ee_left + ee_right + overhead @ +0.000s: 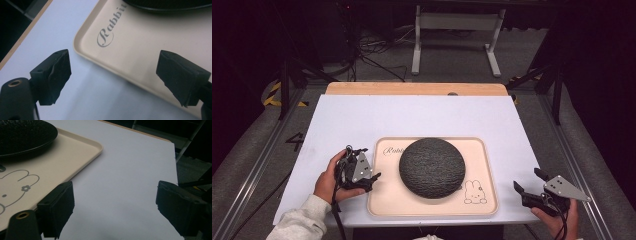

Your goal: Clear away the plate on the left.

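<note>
A cream tray (484, 155) printed with "Rabbit" and a bunny drawing lies on the near part of the table. A dark, rough-textured round dish (432, 167) sits dome-up at its middle. My left gripper (369, 172) is open at the tray's left edge. In the left gripper view, my left gripper (113, 65) has its jaws spread over the rim of the tray (140, 50), with the dish (170, 5) beyond. My right gripper (528, 180) is open over the sheet, right of the tray. In the right gripper view, my right gripper (115, 190) holds nothing, and the tray (62, 155) and dish (22, 135) lie to its left.
A white sheet (412, 117) covers the table, and a strip of bare wood (412, 88) shows at the far edge. The sheet's right edge (175, 165) lies close to my right gripper. Beyond the table, a white metal frame (457, 30) and cables lie on the floor.
</note>
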